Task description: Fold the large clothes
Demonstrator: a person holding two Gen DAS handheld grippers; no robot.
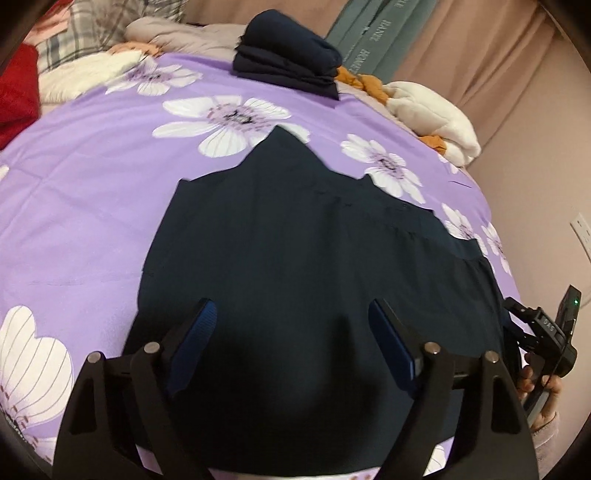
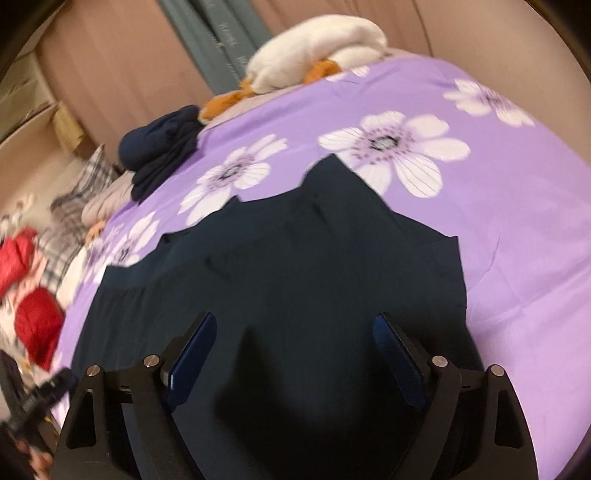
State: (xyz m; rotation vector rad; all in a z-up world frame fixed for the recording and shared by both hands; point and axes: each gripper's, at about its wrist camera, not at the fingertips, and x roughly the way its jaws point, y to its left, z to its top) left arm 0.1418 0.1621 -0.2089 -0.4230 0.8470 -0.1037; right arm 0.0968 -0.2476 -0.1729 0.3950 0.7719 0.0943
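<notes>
My left gripper [image 1: 291, 332] is wide open above the flat dark navy cloth garment [image 1: 295, 240]. My right gripper [image 2: 293, 343] is open too, holding nothing.

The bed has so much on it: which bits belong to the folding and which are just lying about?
Part of the job:
- dark garment spread flat
- folded dark stack
- left gripper, right gripper, both open

Just lying about:
- white and orange bedding
- red cloth
- plaid pillow
</notes>
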